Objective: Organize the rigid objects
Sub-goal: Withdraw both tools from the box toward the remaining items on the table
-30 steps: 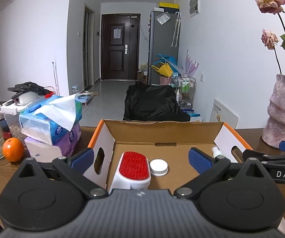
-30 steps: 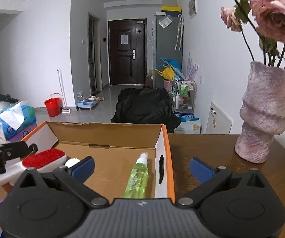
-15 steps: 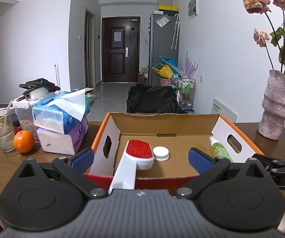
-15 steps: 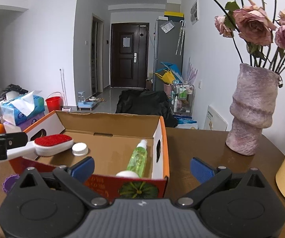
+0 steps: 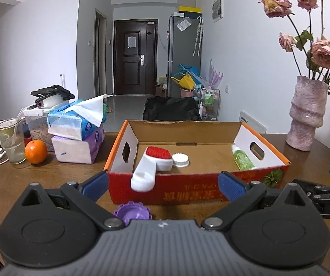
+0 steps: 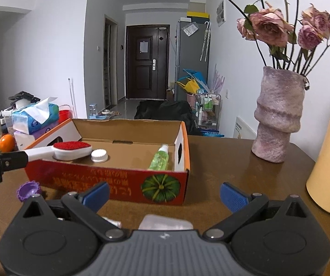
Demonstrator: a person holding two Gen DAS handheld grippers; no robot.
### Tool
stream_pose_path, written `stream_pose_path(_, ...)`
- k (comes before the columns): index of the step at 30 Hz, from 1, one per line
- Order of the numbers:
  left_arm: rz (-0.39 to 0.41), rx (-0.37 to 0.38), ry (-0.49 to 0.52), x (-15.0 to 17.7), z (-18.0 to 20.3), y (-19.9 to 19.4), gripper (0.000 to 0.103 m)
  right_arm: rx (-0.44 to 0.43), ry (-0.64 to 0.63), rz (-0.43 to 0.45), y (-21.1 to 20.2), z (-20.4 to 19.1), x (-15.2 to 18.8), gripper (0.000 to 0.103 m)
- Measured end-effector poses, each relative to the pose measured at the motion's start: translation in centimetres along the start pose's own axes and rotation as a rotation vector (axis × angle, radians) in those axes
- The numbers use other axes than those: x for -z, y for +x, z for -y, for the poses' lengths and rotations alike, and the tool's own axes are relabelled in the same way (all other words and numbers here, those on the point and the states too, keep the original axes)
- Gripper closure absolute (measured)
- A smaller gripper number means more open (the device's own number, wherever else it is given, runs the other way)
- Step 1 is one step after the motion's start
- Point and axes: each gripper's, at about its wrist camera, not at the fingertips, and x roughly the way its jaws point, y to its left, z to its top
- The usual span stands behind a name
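While its red head lies boxed, brush (image 5: 152, 163) handle overhangs nearward.

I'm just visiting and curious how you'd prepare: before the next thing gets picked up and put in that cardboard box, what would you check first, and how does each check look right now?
1. Left claw free to grab: ok, open and holding nothing.
2. Right claw free: ok, open and holding nothing.
3. Something left to tidy: ok, a purple cap lies on the table in front of the box, near the left claw.
4. Room in the box: ok, bare floor between the white cap and the green bottle.
5. Brush fully inside: not ok, its white handle sticks out over the front wall.
6. Things under the right claw: cannot tell, mostly hidden.
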Motion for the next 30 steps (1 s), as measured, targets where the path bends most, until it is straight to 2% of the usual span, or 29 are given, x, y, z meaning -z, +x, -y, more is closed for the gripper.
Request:
stream_pose_path(18,-0.073,0.027,0.042,4.2,1.1,-4.1,0.0,-0.004,0.018,-0.042,-5.0,0.1,3.9,0.0)
stream_pose_path(30,-0.116,0.028,0.096,6.1,2.5,-3.7,0.0,0.011,0.039,-0.089,-3.1,0.4,5.5,0.0)
